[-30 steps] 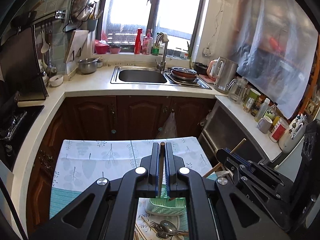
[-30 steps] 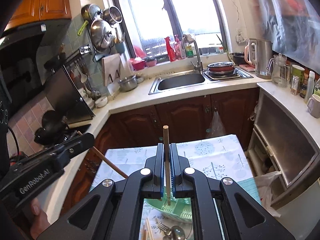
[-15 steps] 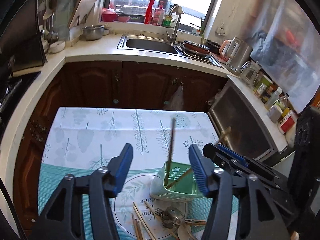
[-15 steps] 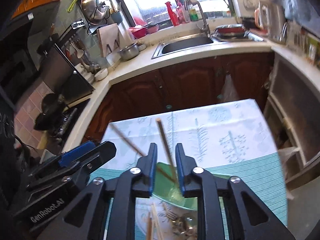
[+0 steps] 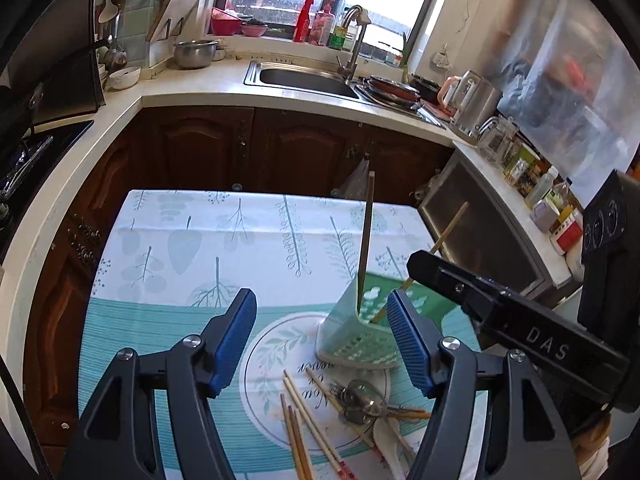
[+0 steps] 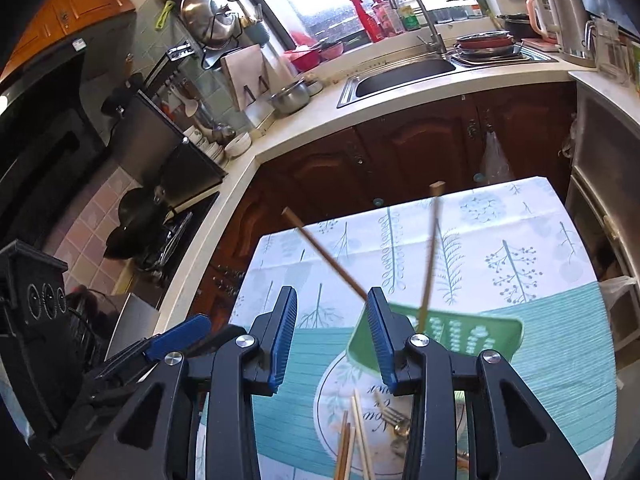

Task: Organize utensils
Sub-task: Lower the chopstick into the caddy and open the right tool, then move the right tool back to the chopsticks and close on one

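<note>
Closest to the cameras, both tools are empty. The left hand-held gripper has its blue pads spread wide, nothing between them. The right hand-held gripper is spread too, a bit narrower, also pinching nothing.

Right under them on the desk, which has a leafy white and teal cloth, there's a loose pile of utensils: a few wooden chopsticks lying flat, and next to them a tangle of spoons and forks, partly hidden by the right finger of the left tool. From the right wrist view the same loose chopsticks show between its fingers.

Just past the pile sits the green basket, a slotted plastic caddy. Two chopsticks stand in it: a dark chopstick nearly upright against the near left corner, and a lighter chopstick leaning off to the right. In the right wrist view they cross as a V above the basket.

Farther back are dark wooden cabinets, then the counter with the sink and faucet under the window, and a kettle off to the right.
</note>
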`<state>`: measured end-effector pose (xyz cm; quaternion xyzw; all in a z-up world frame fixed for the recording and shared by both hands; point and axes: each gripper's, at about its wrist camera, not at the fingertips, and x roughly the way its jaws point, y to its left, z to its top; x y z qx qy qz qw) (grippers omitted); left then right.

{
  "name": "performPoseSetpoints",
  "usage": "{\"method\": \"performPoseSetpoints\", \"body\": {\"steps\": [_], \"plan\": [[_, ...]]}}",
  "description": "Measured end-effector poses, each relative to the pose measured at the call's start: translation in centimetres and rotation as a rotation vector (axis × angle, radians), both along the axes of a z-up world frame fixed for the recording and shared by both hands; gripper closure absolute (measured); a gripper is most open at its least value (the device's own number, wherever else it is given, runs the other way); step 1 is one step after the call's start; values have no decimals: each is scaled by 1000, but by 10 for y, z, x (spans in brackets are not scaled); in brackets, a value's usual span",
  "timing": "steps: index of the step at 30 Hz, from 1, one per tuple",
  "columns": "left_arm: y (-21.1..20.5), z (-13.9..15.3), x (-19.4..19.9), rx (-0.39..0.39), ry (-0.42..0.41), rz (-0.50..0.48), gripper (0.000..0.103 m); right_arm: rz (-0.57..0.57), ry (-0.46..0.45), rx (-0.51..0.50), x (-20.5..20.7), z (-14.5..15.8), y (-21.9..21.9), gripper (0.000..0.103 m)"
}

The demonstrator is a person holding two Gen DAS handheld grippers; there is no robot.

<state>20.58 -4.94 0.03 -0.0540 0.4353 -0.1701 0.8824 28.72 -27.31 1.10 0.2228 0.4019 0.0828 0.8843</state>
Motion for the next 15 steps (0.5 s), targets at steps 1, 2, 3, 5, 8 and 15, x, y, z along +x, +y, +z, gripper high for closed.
{"method": "performPoseSetpoints", "body": {"steps": [1, 2, 3, 5, 8, 15], "plan": [[1, -3, -4, 8, 2, 0, 35, 4, 2, -4, -7, -1, 3, 66], [3, -6, -9, 16, 4, 0, 31, 10, 6, -8, -16, -3, 5, 66], [4, -10, -13, 21, 9, 1, 30, 15, 14, -10, -23, -6, 8, 66], [8, -19, -21, 29, 26, -3, 29, 25, 25, -12, -38, -11, 11, 66], [13, -34, -32, 21, 72, -16, 29, 37, 51, -9, -61, -27, 19, 66], [19, -77, -60, 20, 185, -74, 33, 55, 140, 4, -133, -81, 32, 66]]}}
